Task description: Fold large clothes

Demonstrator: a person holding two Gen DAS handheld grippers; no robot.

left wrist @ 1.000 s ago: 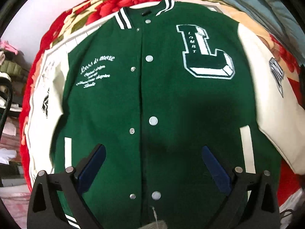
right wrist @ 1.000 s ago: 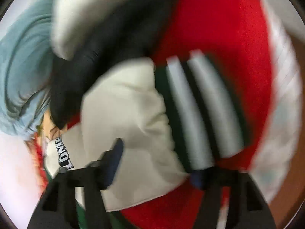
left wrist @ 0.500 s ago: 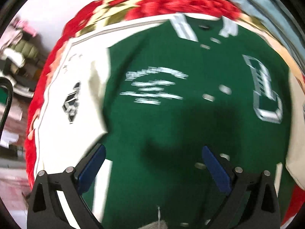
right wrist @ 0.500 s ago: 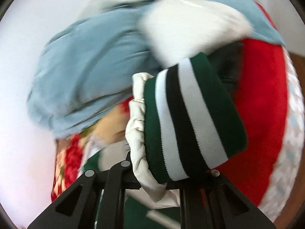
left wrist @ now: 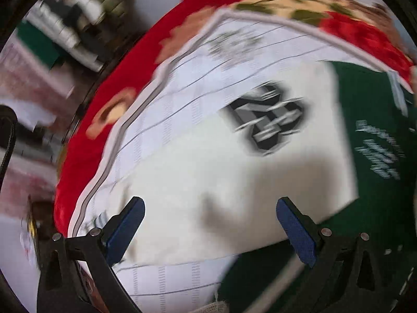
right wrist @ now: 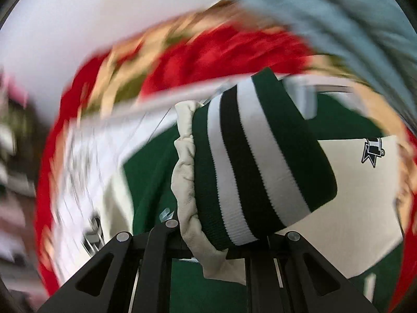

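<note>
A green varsity jacket (left wrist: 378,143) with cream sleeves lies face up on a white checked sheet. In the left wrist view my left gripper (left wrist: 208,224) is open and empty, hovering over the jacket's cream left sleeve (left wrist: 208,161), which bears a dark patch (left wrist: 271,122). In the right wrist view my right gripper (right wrist: 221,250) is shut on the other sleeve's striped green, white and black cuff (right wrist: 260,161) and holds it up over the green jacket body (right wrist: 151,177). The lifted cream sleeve (right wrist: 359,198) trails to the right.
The sheet (left wrist: 166,281) lies on a red floral blanket (left wrist: 122,83) that falls off at the left edge. Cluttered shelves (left wrist: 65,26) stand beyond at upper left. A light blue quilt (right wrist: 338,20) is bunched at the far right of the bed.
My left gripper has swung left from the jacket's front to over its left sleeve. My right gripper closed on the striped cuff, lifted it and carried it in over the jacket body.
</note>
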